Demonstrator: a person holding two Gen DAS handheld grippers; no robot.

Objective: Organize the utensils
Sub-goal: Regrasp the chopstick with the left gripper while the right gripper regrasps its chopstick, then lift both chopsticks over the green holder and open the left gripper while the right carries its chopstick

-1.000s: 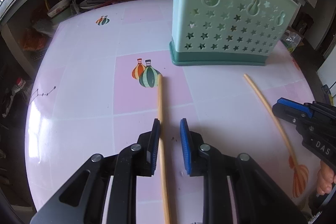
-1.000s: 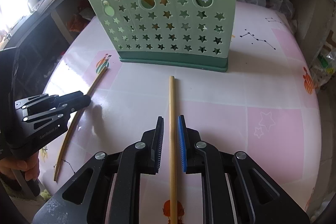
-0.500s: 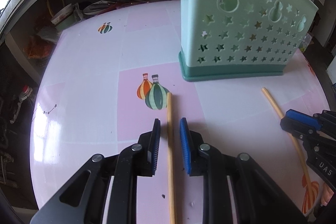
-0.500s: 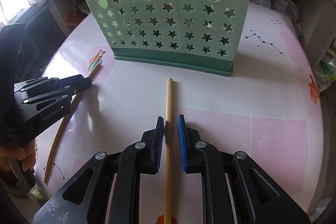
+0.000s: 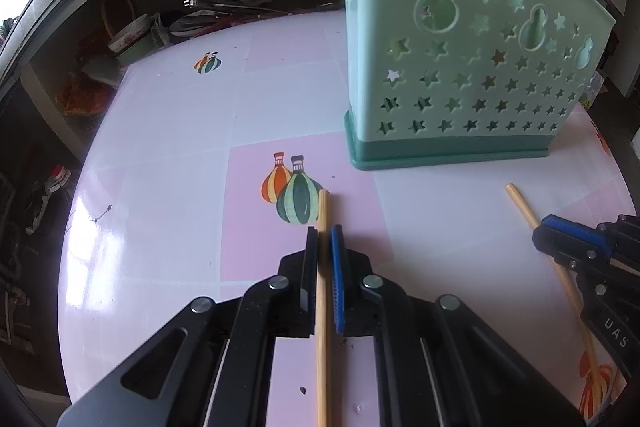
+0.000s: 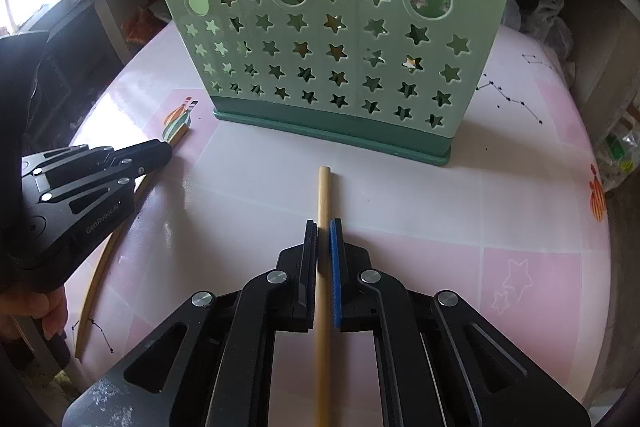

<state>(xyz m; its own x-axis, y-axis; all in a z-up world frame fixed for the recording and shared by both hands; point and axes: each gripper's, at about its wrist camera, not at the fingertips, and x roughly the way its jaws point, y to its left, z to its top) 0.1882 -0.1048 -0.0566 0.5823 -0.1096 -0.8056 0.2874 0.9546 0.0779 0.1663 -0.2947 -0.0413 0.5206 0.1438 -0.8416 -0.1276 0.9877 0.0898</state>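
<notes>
Where the holder (image 5: 460, 75) meets the frame, its utensils are cut off.

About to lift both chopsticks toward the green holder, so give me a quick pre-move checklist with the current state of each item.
1. Left gripper shut on the left chopstick: ok.
2. Right gripper shut on the right chopstick: ok.
3. Each stick sits centred between its pads: ok.
4. Green holder upright on the table: ok.
5. Free slot for two more sticks: cannot tell, the holder's top is cut off.
6. Grippers apart from each other: ok.
</notes>
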